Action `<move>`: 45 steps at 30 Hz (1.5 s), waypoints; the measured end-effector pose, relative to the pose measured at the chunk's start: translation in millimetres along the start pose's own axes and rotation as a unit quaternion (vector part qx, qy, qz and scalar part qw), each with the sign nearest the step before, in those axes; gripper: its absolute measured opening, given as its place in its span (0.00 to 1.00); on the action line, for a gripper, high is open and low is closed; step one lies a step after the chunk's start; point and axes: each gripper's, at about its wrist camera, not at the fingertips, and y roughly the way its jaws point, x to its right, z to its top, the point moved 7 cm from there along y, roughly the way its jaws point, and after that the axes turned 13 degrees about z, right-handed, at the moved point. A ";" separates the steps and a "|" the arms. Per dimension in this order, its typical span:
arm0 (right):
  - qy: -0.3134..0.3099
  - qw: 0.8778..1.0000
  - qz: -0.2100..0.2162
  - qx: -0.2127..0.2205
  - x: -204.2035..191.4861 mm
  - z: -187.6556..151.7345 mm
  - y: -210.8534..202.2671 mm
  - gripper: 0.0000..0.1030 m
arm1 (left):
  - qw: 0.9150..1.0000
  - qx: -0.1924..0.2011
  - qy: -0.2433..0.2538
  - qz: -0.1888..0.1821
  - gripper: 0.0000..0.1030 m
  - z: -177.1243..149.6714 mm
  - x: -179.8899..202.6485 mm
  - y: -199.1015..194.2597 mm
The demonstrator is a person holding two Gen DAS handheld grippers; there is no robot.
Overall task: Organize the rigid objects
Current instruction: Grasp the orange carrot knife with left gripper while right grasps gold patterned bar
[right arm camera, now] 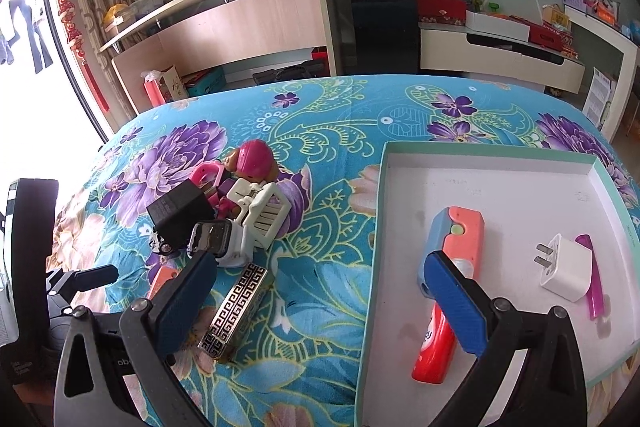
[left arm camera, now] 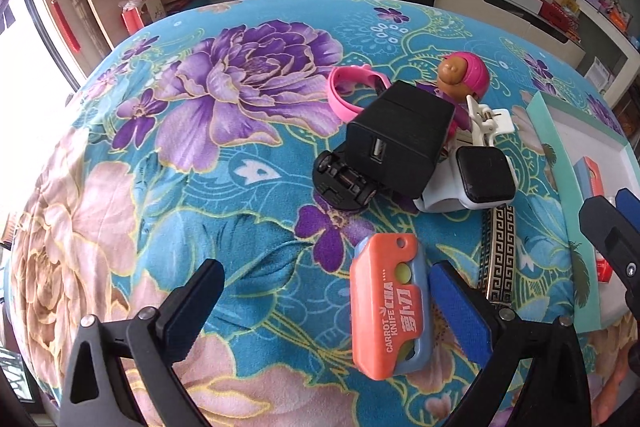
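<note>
My left gripper [left arm camera: 328, 307] is open just above the cloth. An orange and blue carrot knife [left arm camera: 386, 307] lies flat between its fingers, close to the right pad. Beyond it lies a pile: a black charger block [left arm camera: 396, 143], a toy car [left arm camera: 344, 183], a white smartwatch [left arm camera: 476, 179], a white clip [left arm camera: 488, 119], a pink band [left arm camera: 352, 91] and a pink-hatted doll [left arm camera: 464, 71]. My right gripper [right arm camera: 320, 295] is open and empty, straddling the left rim of the white tray [right arm camera: 500, 187]. A patterned harmonica [right arm camera: 236, 311] lies between its fingers.
The tray holds a second carrot knife [right arm camera: 456, 235], a red tube [right arm camera: 434, 343], a white plug adapter [right arm camera: 564, 267] and a purple stick [right arm camera: 592, 275]. The floral cloth [left arm camera: 240, 187] drops off at the left and far edges. Shelves and cabinets stand behind.
</note>
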 end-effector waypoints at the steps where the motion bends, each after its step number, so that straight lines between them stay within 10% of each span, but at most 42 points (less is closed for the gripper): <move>1: -0.007 1.000 0.002 -0.003 -3.3 -0.7 1.1 1.00 | 1.000 -0.001 -0.004 0.000 1.00 -0.4 -3.2 0.6; 21: -0.068 0.993 0.014 -0.095 -35.4 -32.5 37.9 0.64 | 1.000 -0.016 -0.023 0.004 1.00 -9.7 -25.7 2.6; 45: -0.062 0.987 0.003 -0.145 -25.6 -44.5 42.5 0.48 | 0.999 -0.032 -0.008 0.026 1.00 -15.3 -22.6 12.2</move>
